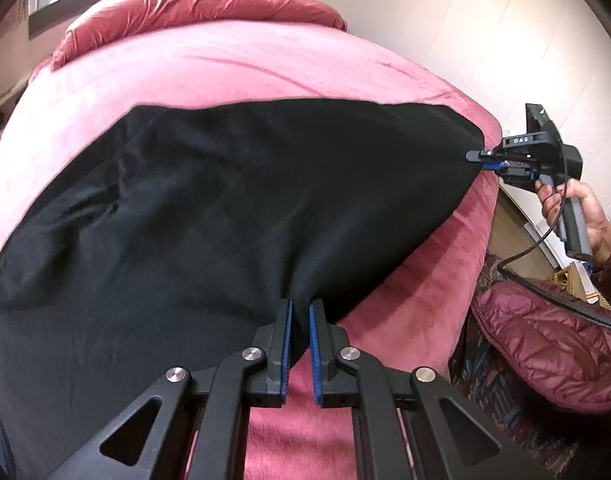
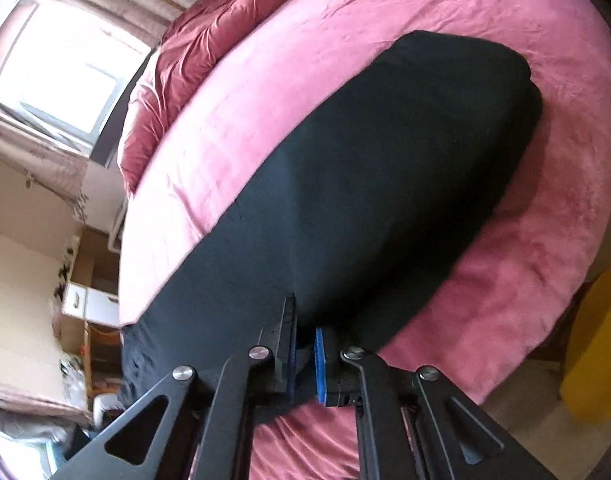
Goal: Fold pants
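With both sets of jaws clamped on the near edge of the black pants (image 1: pixel 225 208) spread across the pink bed (image 1: pixel 233 68), lift your left gripper (image 1: pixel 300 320) and right gripper (image 1: pixel 487 157) together, keeping the edge taut and level.

Ahead of the left gripper's fingers (image 1: pixel 283 344) the black pants (image 1: pixel 225 208) cover the bed (image 1: pixel 233 68) — beyond them, open pink cover up to the bunched duvet (image 1: pixel 193 4). Right of the fingers, the bed edge drops away beside a quilted jacket (image 1: pixel 545 344).
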Tool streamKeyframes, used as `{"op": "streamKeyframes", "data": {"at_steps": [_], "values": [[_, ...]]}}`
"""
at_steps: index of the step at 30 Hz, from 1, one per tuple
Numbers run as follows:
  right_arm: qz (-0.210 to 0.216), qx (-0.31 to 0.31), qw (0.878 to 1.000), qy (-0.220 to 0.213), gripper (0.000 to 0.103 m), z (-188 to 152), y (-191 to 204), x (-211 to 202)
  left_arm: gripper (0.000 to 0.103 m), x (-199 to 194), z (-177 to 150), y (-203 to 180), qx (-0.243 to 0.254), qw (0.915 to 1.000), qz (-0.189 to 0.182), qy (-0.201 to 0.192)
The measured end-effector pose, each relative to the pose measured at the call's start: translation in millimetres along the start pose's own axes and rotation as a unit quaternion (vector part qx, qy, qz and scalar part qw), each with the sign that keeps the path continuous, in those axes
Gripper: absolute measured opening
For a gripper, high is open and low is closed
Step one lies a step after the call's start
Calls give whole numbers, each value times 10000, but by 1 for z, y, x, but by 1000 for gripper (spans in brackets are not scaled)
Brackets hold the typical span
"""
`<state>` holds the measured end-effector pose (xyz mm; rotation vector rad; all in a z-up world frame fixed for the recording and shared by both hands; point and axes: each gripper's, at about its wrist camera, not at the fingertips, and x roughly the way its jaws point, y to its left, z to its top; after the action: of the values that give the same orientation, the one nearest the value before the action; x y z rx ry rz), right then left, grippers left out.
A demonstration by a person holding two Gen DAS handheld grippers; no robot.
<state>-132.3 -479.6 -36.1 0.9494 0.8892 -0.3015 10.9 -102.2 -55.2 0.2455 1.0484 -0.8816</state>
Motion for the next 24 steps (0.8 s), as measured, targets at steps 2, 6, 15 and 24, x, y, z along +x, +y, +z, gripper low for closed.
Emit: {"op": "streamKeyframes", "data": {"at_steps": [2, 6, 15, 24], "values": [[-42, 95, 9999, 122, 8, -3, -10, 10, 9, 7, -2, 2, 10, 9999, 43, 138], [144, 341, 9992, 142, 15, -4, -24, 10, 16, 5, -1, -1, -59, 9998, -88, 195], [-307, 1012, 9895, -990, 25, 44, -71, -43, 29, -27, -6, 17, -770, 9953, -579, -89], [-814, 1295, 9815, -1148, 8, 77, -91, -39, 30, -37, -6, 35, -1266, 9908, -382, -293]]}}
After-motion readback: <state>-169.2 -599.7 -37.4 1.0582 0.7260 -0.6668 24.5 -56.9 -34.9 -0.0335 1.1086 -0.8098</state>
